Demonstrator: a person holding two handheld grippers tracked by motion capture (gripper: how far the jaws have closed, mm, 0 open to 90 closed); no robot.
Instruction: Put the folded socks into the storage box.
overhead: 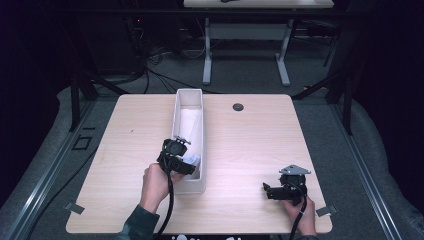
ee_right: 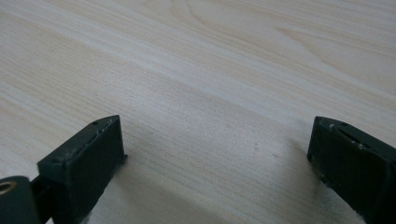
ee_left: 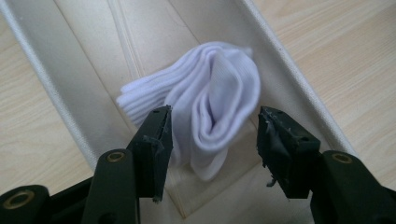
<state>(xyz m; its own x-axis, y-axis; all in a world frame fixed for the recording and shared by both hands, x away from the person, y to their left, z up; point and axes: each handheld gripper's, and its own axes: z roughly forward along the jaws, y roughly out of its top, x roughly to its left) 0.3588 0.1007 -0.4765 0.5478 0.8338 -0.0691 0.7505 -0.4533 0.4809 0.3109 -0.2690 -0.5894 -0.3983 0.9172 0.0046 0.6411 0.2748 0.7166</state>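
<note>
Black jaws of the left tool [ee_left: 212,140] rise from the bottom of the left gripper view, spread wide on either side of a folded white ribbed sock [ee_left: 210,100]. The left jaw's pad sits right against the sock's edge, while the right pad stands clear of it with a gap between, so the tool has no hold on the fabric; whether it is about to close or has just let go cannot be told. The sock lies on the floor of a long, narrow white plastic bin [ee_left: 56,93], near one end, its folds bunched and its cuff layers fanned toward the upper left of the frame.

In the high view the left tool [overhead: 186,161] hangs over the near end of the same bin [overhead: 179,107], which runs lengthwise up the middle of the pale wood table [overhead: 260,145]. More white material lies farther up inside the bin, toward the top of the frame; what it is cannot be made out. The narrow bin probably forces the tool to come in along its length, jaws set between the walls.

At the lower right of the high view the right tool [overhead: 267,190] rests low over bare table, well apart from the bin. Its own view shows both jaws wide apart with nothing between them, seemingly parked out of the way.
</note>
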